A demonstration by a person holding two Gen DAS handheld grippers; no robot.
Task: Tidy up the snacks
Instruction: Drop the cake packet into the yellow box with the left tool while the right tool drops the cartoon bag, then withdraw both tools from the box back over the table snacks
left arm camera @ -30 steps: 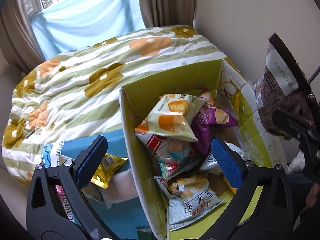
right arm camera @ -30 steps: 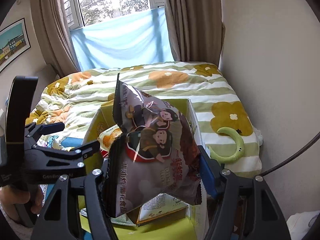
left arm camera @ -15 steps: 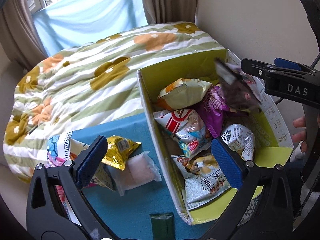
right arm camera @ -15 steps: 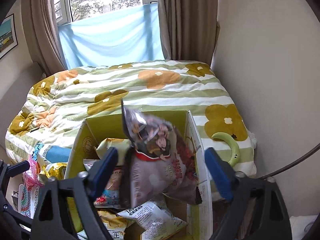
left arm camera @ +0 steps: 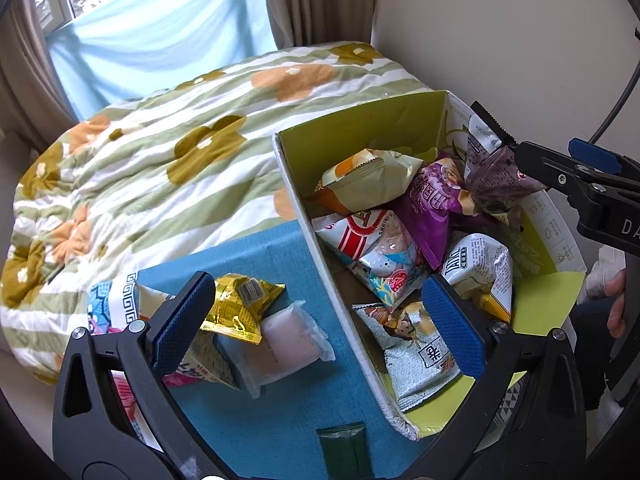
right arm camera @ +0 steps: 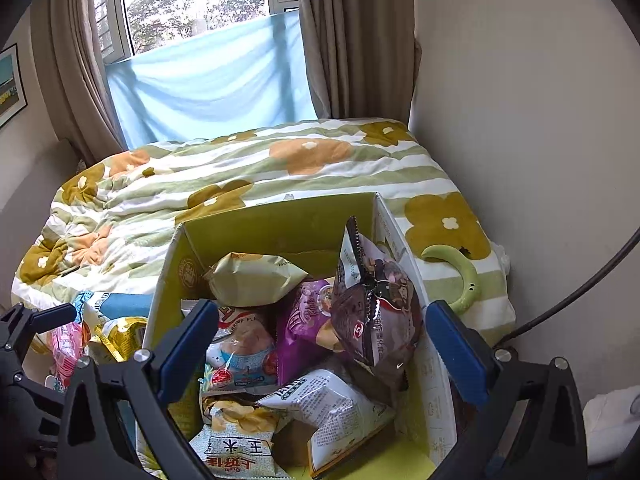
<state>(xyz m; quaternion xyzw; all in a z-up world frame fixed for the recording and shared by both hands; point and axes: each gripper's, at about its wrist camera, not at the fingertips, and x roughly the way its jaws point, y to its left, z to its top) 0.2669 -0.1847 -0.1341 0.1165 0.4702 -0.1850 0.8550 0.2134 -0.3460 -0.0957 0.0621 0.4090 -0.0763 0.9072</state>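
An open cardboard box (left arm camera: 360,136) (right arm camera: 280,220) with a green inside holds several snack bags. A dark brown bag (right arm camera: 376,312) (left arm camera: 496,176) stands against the box's right wall, free of any gripper. My right gripper (right arm camera: 320,344) is open and empty above the box. My left gripper (left arm camera: 316,320) is open and empty, straddling the box's left wall. Outside the box on the blue cloth (left arm camera: 256,256) lie a yellow bag (left arm camera: 240,304), a pale pink packet (left arm camera: 288,340) and a white-and-pink bag (left arm camera: 192,364).
The box and cloth sit at the foot of a bed with a flowered quilt (left arm camera: 160,160). A wall (right arm camera: 520,120) runs along the right. A green curved neck fan (right arm camera: 460,272) lies on the quilt right of the box. A dark green packet (left arm camera: 344,448) lies near me.
My right gripper opened and let go of the dark brown bag, which dropped into the box's right side. My left gripper pulled back and left, bringing the loose snacks on the cloth into view.
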